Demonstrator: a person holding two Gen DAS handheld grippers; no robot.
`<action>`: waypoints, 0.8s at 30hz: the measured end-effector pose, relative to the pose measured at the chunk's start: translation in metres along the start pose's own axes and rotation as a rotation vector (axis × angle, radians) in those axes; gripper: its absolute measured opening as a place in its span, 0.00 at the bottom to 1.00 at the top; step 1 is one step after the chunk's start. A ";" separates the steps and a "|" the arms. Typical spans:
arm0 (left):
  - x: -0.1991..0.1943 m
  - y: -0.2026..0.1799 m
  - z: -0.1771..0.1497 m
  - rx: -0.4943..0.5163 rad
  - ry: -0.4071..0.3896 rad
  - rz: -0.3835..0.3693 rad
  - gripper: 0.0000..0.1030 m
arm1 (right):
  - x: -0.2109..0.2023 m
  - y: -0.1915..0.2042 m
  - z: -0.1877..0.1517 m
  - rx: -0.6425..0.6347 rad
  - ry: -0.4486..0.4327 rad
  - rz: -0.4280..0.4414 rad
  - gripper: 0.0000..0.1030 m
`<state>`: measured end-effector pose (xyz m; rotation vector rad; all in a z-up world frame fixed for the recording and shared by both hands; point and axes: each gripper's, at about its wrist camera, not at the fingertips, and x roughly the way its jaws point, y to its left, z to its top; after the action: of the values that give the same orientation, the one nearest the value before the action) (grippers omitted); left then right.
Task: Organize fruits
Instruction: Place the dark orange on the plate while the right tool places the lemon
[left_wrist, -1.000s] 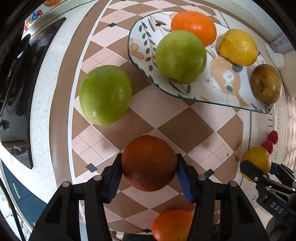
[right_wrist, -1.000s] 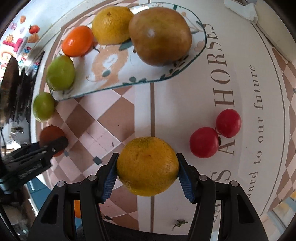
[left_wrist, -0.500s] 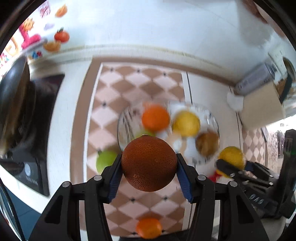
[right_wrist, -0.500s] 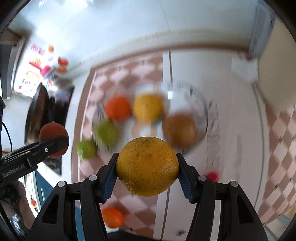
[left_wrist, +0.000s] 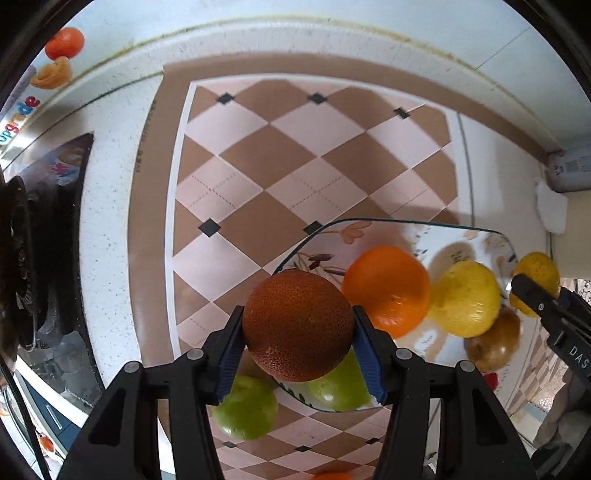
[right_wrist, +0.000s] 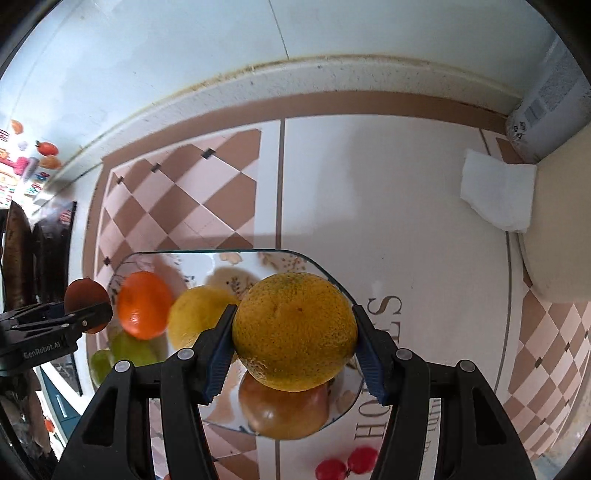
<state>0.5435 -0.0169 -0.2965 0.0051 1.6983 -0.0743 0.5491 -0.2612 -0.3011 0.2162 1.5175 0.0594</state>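
Two green fruits (left_wrist: 245, 410) — half hidden

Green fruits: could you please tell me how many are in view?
2: one green fruit on the plate near its front edge, another on the mat beside the plate. Others may be hidden behind the grippers.

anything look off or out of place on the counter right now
Nothing spilled or damaged. Leftovers still off the plate: a green fruit on the mat by its near edge, and two small red fruits on the white mat. The left claw grips a dark orange, the right claw a yellow-green citrus.
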 end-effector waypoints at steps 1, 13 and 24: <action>0.002 0.000 0.000 -0.002 0.006 0.001 0.52 | 0.002 0.000 0.000 -0.004 0.007 -0.001 0.60; -0.002 0.016 -0.002 -0.054 -0.020 -0.036 0.92 | 0.010 0.002 0.001 0.000 0.056 0.008 0.82; -0.049 0.014 -0.057 -0.050 -0.170 0.048 0.92 | -0.031 0.015 -0.046 -0.041 -0.046 -0.131 0.90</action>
<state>0.4940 0.0019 -0.2413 0.0017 1.5290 0.0035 0.5028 -0.2465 -0.2699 0.0844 1.4799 -0.0189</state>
